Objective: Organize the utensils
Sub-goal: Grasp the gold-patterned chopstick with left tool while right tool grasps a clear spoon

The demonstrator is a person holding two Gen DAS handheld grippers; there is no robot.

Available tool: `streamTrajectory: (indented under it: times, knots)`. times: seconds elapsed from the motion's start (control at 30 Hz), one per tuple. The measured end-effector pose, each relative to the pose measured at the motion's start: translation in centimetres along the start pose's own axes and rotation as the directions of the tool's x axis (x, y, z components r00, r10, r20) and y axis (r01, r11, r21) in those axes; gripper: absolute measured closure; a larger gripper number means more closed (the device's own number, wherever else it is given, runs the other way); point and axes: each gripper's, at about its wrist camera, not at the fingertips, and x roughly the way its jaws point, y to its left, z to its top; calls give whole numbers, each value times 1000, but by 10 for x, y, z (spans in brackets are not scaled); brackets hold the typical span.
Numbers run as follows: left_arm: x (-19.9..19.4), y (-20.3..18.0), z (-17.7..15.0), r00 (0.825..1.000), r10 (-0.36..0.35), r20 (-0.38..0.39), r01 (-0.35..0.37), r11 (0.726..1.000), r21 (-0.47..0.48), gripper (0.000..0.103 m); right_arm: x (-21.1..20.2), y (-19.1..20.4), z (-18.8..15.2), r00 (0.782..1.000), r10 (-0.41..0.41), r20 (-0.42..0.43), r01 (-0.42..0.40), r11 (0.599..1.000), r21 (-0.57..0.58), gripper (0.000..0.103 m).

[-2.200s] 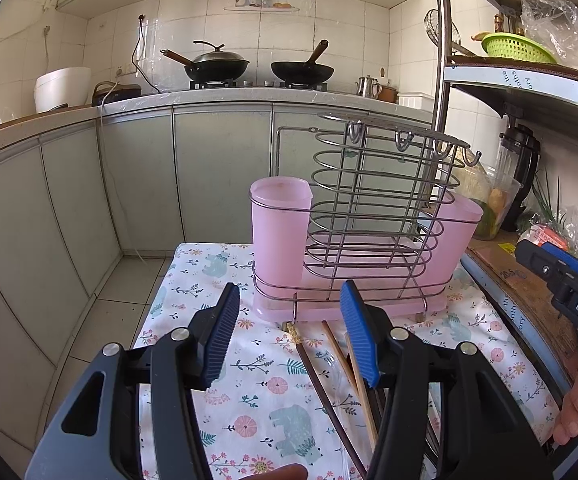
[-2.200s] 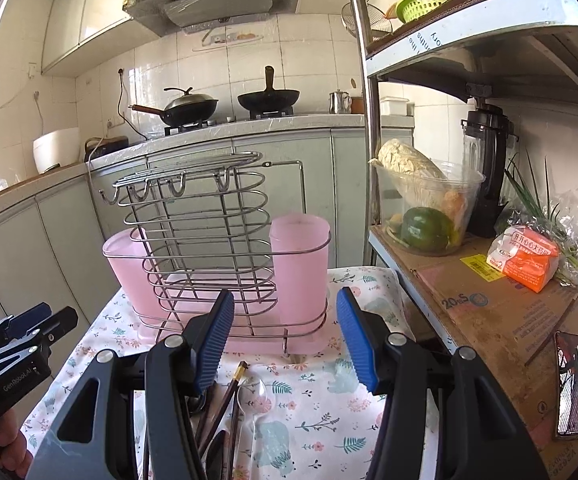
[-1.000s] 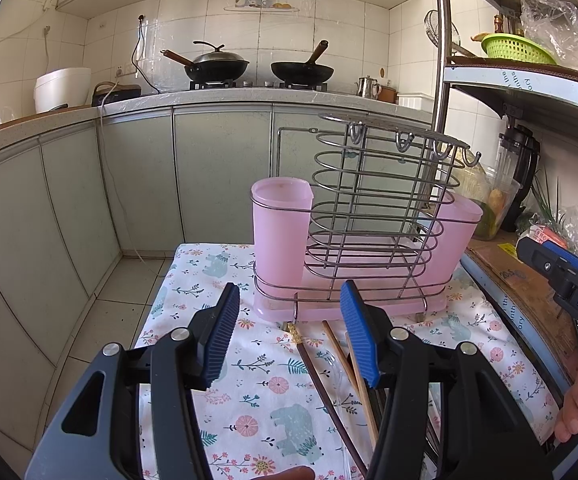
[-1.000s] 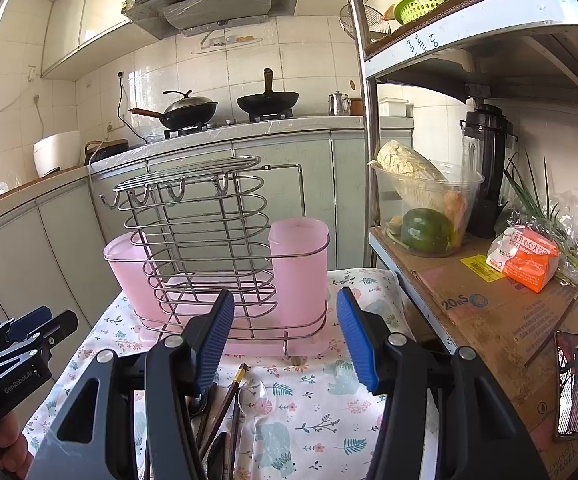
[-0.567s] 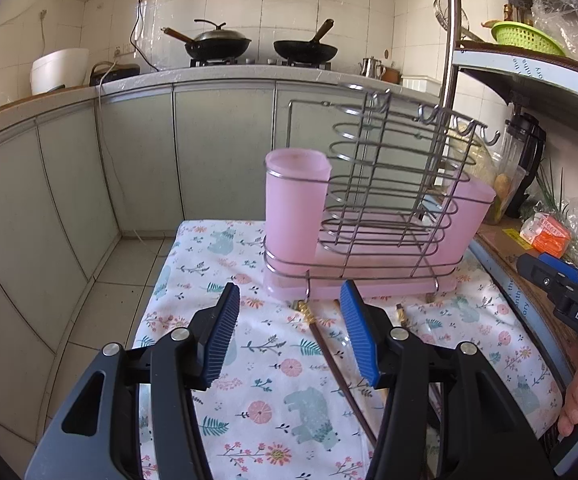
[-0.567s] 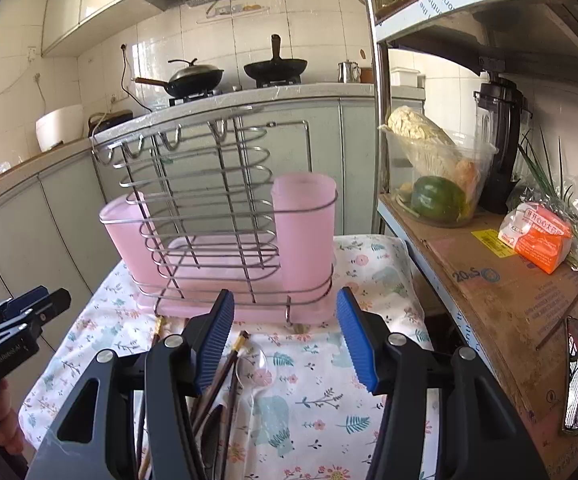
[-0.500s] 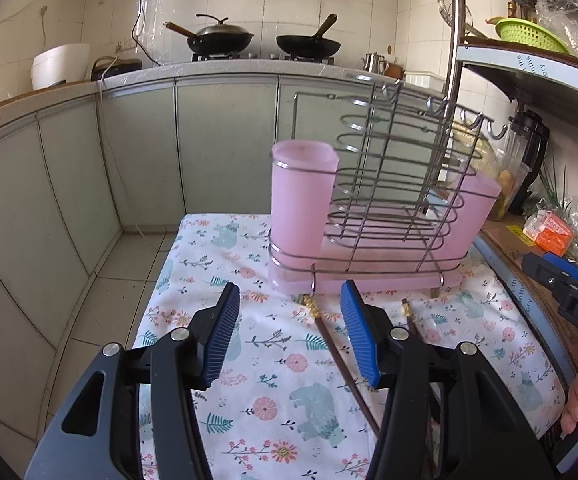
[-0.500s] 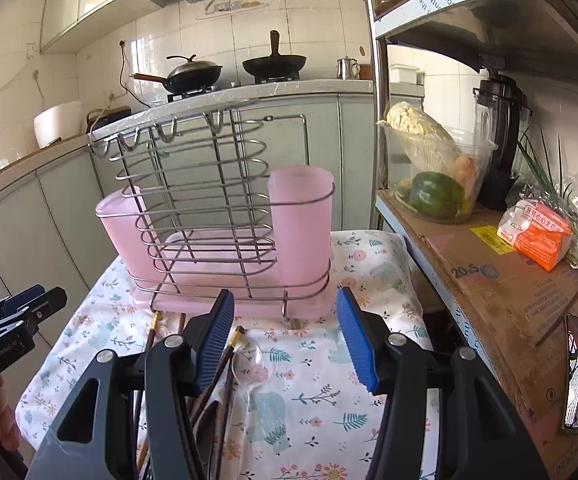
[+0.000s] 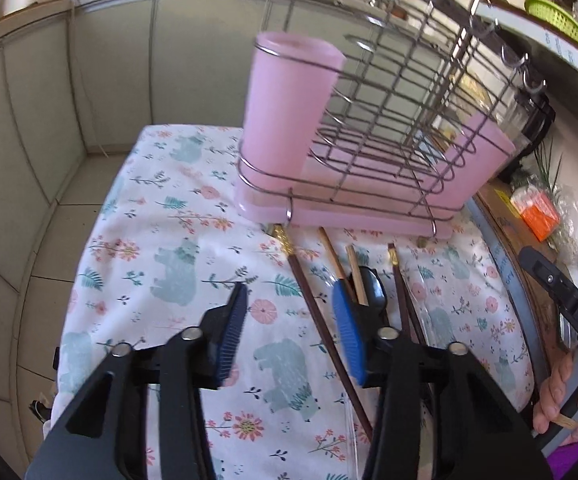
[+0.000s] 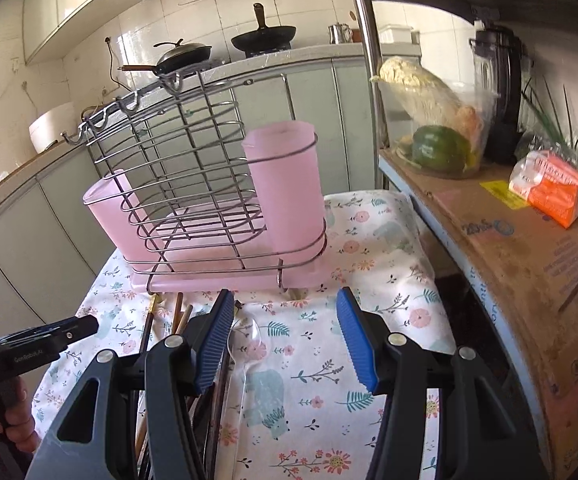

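- The wire rack (image 9: 373,128) with pink cups (image 9: 289,104) is stood at the far edge of the cloth-covered table (image 9: 161,264); the near part is left for the loose utensils, judged to be staged for sorting into the cups.
- The utensils are seen just in front of the rack's near edge: dark chopsticks (image 9: 317,312), lighter chopsticks (image 9: 331,256), a black spoon (image 9: 375,288) and a clear spoon (image 10: 245,340), all lying flat, handles toward the rack.
- The left gripper (image 9: 289,332) is angled down over the cloth. Its jaws have just been closing, yet a gap remains; one dark chopstick lies below that gap, not pinched.
- The right gripper (image 10: 285,336) is held spread wide over the clear spoon; nothing is gripped.
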Motion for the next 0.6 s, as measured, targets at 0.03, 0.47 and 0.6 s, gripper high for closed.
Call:
streamTrajectory:
  times: [0.03, 0.47, 0.6]
  knots:
    - [5, -3, 2, 1000, -7, -18, 7, 1000, 8, 68, 2, -2, 0, 1000, 7, -12, -7, 1000, 6, 53]
    - [75, -4, 21, 975, 38, -218, -42, 999, -15, 82, 46, -12, -9, 964, 141, -224, -127, 989, 74, 74]
    - [86, -1, 22, 969, -3, -246, -8, 999, -43, 92, 71, -12, -11, 935, 192, -297, -159, 978, 132, 74]
